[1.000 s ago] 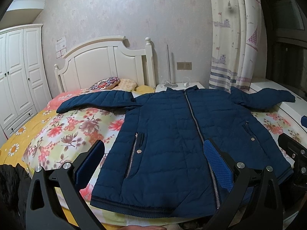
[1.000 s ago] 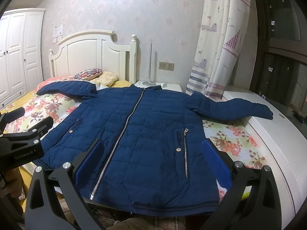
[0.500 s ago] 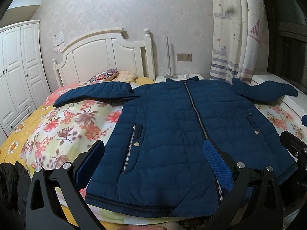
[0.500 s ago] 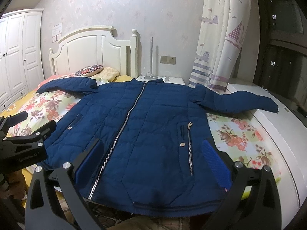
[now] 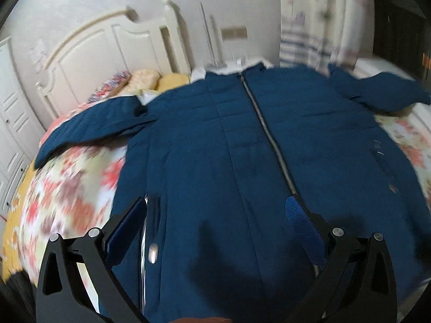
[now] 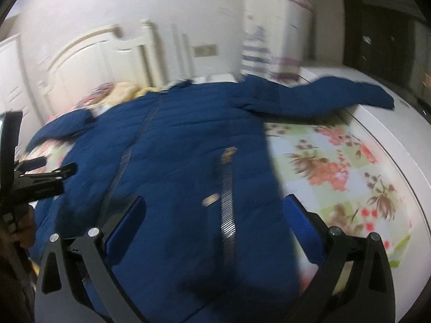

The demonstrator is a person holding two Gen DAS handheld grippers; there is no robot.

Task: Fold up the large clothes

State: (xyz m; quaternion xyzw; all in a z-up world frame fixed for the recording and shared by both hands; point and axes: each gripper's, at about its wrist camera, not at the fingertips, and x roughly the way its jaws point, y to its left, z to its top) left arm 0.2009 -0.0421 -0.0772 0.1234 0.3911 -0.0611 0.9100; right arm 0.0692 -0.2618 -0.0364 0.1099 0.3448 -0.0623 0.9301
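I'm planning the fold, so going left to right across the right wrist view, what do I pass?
Left gripper → jacket → floral quilt → white ledge.

Navy jacket (image 5: pixel 215 161) — floral bedspread (image 6: pixel 336 167).

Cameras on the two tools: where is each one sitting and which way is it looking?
Left wrist view: sits on the left tool, low at the bed's foot, looking up the blue jacket towards the headboard; its own two open fingers show.
Right wrist view: sits on the right tool, over the jacket's right side and floral bedspread; its open fingers show, and the left tool at the left edge.
Both views share the jacket, headboard and curtain.
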